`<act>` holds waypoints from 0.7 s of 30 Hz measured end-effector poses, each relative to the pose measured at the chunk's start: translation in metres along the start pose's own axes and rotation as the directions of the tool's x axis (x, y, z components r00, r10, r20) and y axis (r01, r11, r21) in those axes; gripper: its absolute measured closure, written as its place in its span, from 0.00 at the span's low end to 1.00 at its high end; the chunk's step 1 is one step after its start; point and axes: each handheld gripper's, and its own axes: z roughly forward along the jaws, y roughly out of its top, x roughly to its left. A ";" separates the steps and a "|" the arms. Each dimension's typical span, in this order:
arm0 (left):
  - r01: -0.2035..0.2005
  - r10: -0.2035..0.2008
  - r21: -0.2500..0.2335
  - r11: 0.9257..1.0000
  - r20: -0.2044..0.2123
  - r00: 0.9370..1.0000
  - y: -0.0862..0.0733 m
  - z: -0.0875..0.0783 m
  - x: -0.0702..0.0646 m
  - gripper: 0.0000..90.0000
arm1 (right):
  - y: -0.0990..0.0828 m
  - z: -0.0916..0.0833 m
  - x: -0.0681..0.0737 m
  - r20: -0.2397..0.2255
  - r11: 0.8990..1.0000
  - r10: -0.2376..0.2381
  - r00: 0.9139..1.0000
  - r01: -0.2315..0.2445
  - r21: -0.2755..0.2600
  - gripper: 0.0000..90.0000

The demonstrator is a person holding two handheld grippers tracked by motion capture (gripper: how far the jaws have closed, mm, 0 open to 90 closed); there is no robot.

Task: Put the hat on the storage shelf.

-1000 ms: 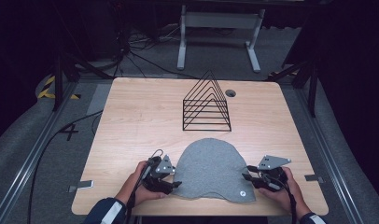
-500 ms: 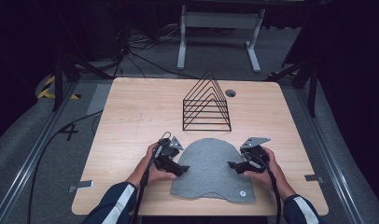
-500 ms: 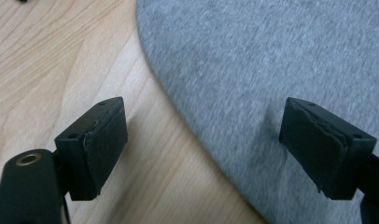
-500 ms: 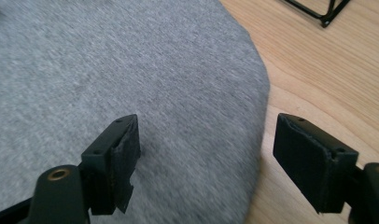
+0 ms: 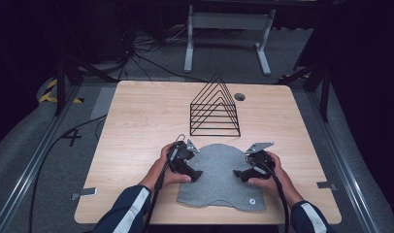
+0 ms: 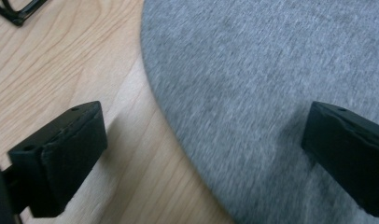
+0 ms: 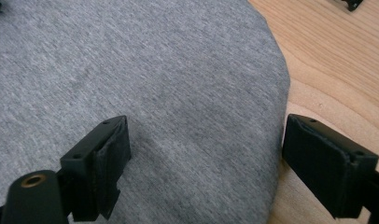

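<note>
In the high view, a grey cloth is lying flat on the near half of the wooden table. It is rounded at its far end, roughly straight along its near edge, and carries a small pale round mark near its near right corner. The near edge is sitting just inside the table's front edge. A black wire rack is standing just beyond the cloth's rounded end, apart from it. Bare wood is lying open to the left, to the right and across the far corners. The left tongs are resting over the cloth's left edge and the right tongs over its right edge, each pointing inward; from here the gap between the jaws is too small to judge.

In the left gripper view, the left tongs are standing wide, 1 jaw over bare wood and the other over the knit fabric, with the curved cloth edge running between them. The fabric looks somewhat blurred here.

In the right gripper view, the right tongs are also standing wide, 1 jaw on the cloth and the other just past its edge over the wood.
</note>
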 end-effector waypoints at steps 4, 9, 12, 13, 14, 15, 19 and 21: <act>0.008 -0.009 0.036 0.999 0.012 1.000 0.009 -0.001 0.004 0.04 | 0.002 -0.001 -0.002 -0.016 1.000 -0.005 1.000 0.005 0.012 0.23; -0.005 0.004 0.048 0.999 0.013 1.000 0.019 0.000 0.015 0.18 | 0.011 -0.006 -0.009 -0.005 1.000 0.019 1.000 -0.019 -0.021 0.27; -0.044 0.045 0.079 0.996 -0.003 0.999 0.026 0.001 0.018 0.19 | 0.020 -0.002 -0.015 -0.020 1.000 0.007 1.000 -0.007 0.008 0.26; -0.041 0.039 0.085 0.996 0.018 0.999 0.029 0.001 0.020 0.18 | 0.024 -0.001 -0.016 -0.013 1.000 0.009 1.000 -0.009 0.021 0.26; -0.045 0.043 0.085 0.995 0.022 0.999 0.031 0.000 0.020 0.21 | 0.026 -0.001 -0.018 -0.013 1.000 0.009 1.000 -0.009 0.025 0.25; -0.065 0.064 0.110 0.992 0.017 0.998 0.034 0.001 0.022 0.22 | 0.029 -0.001 -0.020 -0.024 0.999 0.015 1.000 -0.014 0.035 0.25; -0.049 0.043 0.145 0.988 0.042 0.998 0.039 0.006 0.026 0.18 | 0.036 0.004 -0.022 -0.025 0.997 -0.001 1.000 0.003 0.082 0.24; -0.040 0.035 0.130 0.991 0.041 0.999 0.039 0.008 0.025 0.17 | 0.038 0.010 -0.017 -0.033 0.992 -0.023 0.999 0.026 0.119 0.24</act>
